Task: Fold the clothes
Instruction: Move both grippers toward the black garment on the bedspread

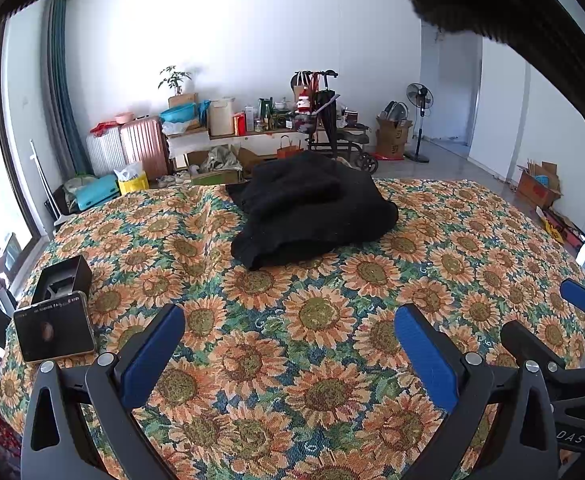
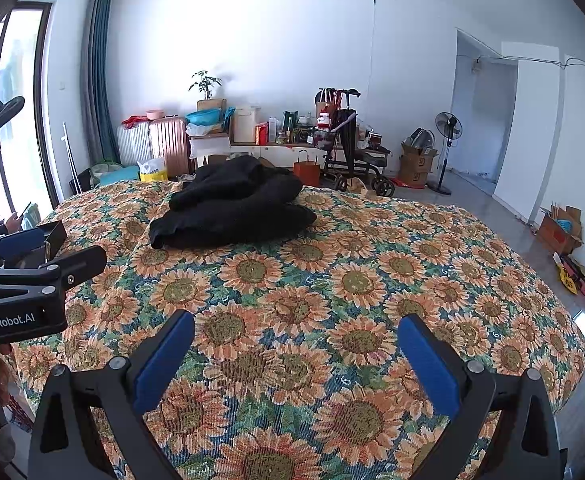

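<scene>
Both my left claw (image 1: 288, 344) and right claw (image 2: 296, 354) are spread wide, holding nothing. The black garment (image 1: 312, 208) lies bunched at twelve o'clock on the bed (image 1: 332, 320). It looks thick, soft and floppy; I'd judge an outer edge the best hold.

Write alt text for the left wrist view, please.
The open left gripper hovers over a sunflower-patterned bedspread, empty, with a black garment bundled farther up the bed. A phone lies at the left edge; the right gripper shows at right.
</scene>
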A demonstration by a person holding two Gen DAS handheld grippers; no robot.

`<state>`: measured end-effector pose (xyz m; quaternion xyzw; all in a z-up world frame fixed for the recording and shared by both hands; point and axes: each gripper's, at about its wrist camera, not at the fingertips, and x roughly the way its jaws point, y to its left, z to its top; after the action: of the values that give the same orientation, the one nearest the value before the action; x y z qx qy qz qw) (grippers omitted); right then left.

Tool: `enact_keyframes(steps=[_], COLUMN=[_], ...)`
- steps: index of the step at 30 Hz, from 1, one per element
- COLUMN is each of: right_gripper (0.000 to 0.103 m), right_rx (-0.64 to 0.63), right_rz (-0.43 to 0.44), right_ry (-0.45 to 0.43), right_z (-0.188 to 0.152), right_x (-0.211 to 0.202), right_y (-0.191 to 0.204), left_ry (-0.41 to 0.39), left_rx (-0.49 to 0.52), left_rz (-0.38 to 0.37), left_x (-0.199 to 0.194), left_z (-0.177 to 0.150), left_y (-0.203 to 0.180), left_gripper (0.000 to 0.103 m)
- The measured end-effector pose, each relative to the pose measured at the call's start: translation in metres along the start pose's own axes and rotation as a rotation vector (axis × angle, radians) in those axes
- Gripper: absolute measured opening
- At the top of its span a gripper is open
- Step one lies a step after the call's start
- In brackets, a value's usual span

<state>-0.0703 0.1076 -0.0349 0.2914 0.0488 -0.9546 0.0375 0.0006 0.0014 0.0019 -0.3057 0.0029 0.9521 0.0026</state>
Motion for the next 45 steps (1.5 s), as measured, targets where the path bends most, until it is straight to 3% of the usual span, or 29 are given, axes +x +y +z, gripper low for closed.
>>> enact_keyframes(steps=[28,45], right_gripper=[0.103,0.103], right_rx=[0.02,0.024], right_rz=[-0.017,0.011], right_ry=[0.02,0.024], right_z=[-0.002,0.0], right_x=[-0.001,0.005], right_y=[-0.004,-0.002], left_ry=[0.001,0.032], left_rx=[0.034,-0.028], left_rz=[0.005,-0.034], left_x=[-0.001,0.011], left_z=[0.0,0.002], left_y=[-0.008,0.001], left_gripper=[0.103,0.103])
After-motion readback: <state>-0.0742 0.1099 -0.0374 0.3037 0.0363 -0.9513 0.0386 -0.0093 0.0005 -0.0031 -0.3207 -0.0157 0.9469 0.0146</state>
